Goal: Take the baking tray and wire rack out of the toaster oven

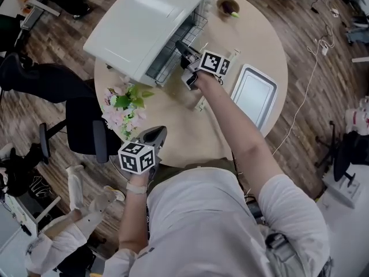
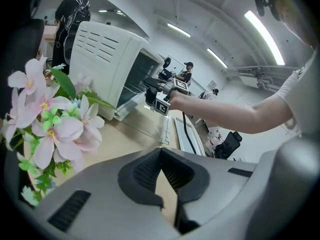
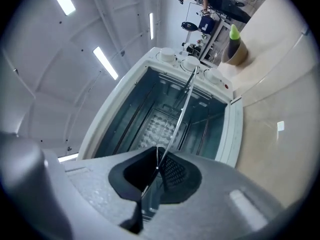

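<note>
Closest to the head camera, the person's right arm (image 1: 242, 137) stretches across the round table (image 1: 190, 134) and ends in the right hand-held gripper (image 1: 182, 48), at the open mouth of the toaster oven (image 1: 144, 22). Its jaws are clenched on a thin front wire of the wire rack (image 1: 167, 62). The right gripper view shows that wire (image 3: 184, 101) pinched between the pads and running from them straight back into the oven cavity. The rack sits partly out of the oven, its grid showing beyond the white housing and the rest inside. So the rack lies directly ahead of this hand-held gripper, and its sliding axis runs from the oven's back wall through the mouth toward the person. The pull, I judge, must follow that line and keep level, or the rack may bind in the oven. The baking tray (image 1: 253, 94) is already out, lying flat on the table to the right of the arm, well apart from the oven. The left hand-held gripper (image 1: 154, 135) hangs at the near table edge, just beside the pink flowers (image 1: 124, 105), its pads closed together on nothing, so the right hand is much the nearer to the rack.
</note>
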